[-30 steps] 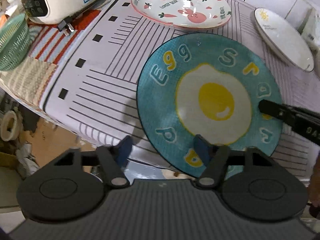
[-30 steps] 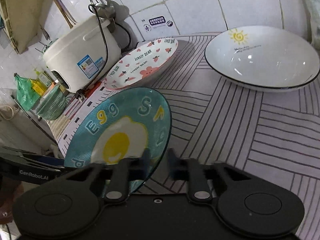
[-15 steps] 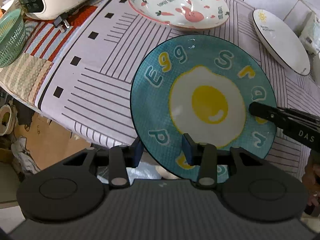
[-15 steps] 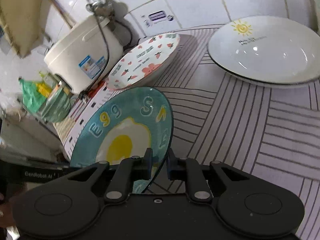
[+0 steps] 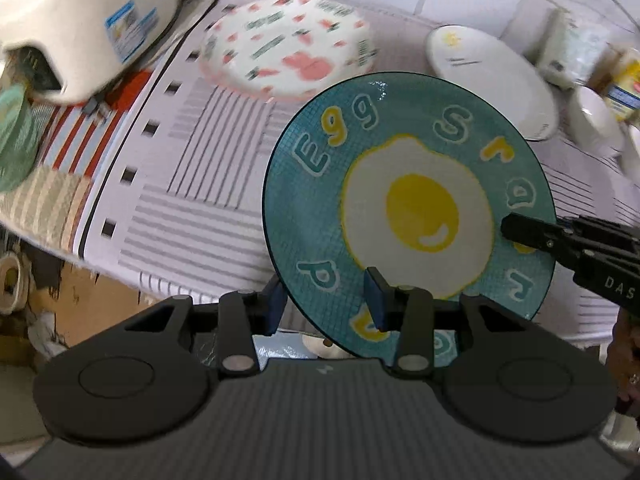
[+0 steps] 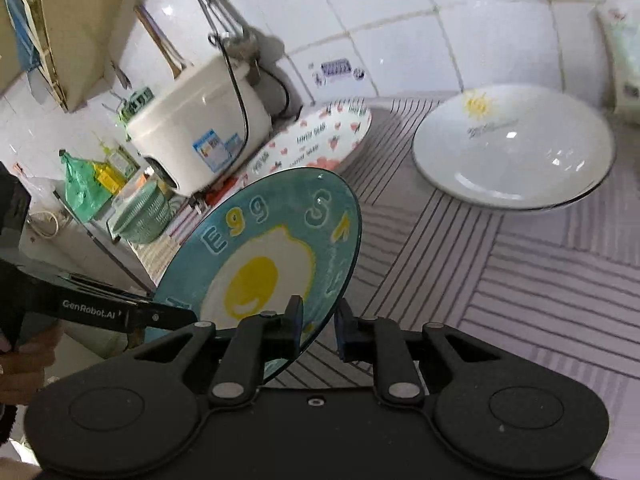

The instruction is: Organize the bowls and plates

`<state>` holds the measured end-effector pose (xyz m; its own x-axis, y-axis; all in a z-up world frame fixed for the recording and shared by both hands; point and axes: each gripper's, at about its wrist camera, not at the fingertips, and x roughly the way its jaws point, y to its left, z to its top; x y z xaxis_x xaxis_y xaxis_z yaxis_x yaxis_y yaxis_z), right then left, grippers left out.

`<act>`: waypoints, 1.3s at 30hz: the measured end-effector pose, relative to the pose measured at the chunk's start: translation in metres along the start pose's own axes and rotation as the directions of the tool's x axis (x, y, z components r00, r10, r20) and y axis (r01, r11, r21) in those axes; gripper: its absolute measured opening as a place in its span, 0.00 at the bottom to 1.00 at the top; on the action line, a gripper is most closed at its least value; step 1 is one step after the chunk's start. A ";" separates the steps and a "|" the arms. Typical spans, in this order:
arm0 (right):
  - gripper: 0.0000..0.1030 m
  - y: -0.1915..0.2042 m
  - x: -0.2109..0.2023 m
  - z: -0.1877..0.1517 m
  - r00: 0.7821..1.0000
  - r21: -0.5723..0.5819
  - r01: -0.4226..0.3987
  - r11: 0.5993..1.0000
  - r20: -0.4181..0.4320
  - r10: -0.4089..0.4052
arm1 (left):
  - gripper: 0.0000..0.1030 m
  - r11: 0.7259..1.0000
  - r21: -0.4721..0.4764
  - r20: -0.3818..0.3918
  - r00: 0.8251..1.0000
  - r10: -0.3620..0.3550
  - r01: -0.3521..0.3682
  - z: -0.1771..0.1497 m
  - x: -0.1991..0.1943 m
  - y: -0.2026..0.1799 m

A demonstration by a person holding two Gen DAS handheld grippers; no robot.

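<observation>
Egg plate point(image 5: 408, 208) is pinched at its near rim by the left gripper point(image 5: 326, 304), jaws narrowly apart around the rim; the right gripper's fingers point(image 5: 532, 234) clamp the right rim. Compared with a second earlier, the plate is raised off the striped cloth point(image 5: 192, 208) and the left jaws are narrower. Behind lie a carrot plate point(image 5: 288, 52), a white dish point(image 5: 492, 80) and a rice cooker point(image 5: 80, 20). Right wrist view: the right gripper point(image 6: 318, 322) is nearly closed on the tilted plate's point(image 6: 260, 264) edge, the left gripper point(image 6: 160, 316) holding the opposite rim; a green basket point(image 6: 140, 216) sits left.
</observation>
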<state>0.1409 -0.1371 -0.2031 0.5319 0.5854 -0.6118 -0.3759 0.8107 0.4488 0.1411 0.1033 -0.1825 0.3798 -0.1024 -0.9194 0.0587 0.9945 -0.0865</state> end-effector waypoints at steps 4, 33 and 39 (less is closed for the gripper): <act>0.21 -0.002 -0.031 0.007 0.999 0.034 0.016 0.999 0.031 -0.017 | 0.39 0.999 0.050 0.017 1.000 -0.021 0.020 0.009 -0.020 -0.020; 0.22 -0.100 -0.080 0.072 0.971 0.190 0.167 0.968 0.142 -0.195 | 0.39 0.979 0.166 -0.050 0.992 -0.114 0.121 0.150 0.054 -0.118; 0.22 -0.126 -0.052 0.078 0.974 0.239 0.174 0.955 0.098 -0.202 | 0.39 0.982 0.163 -0.078 0.993 -0.085 0.097 0.169 0.087 -0.121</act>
<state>0.2195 -0.2702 -0.1771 0.6691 0.4054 -0.6229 -0.0848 0.8743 0.4779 0.3228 -0.0295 -0.1870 0.3003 -0.1848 -0.9358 0.2451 0.9631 -0.1116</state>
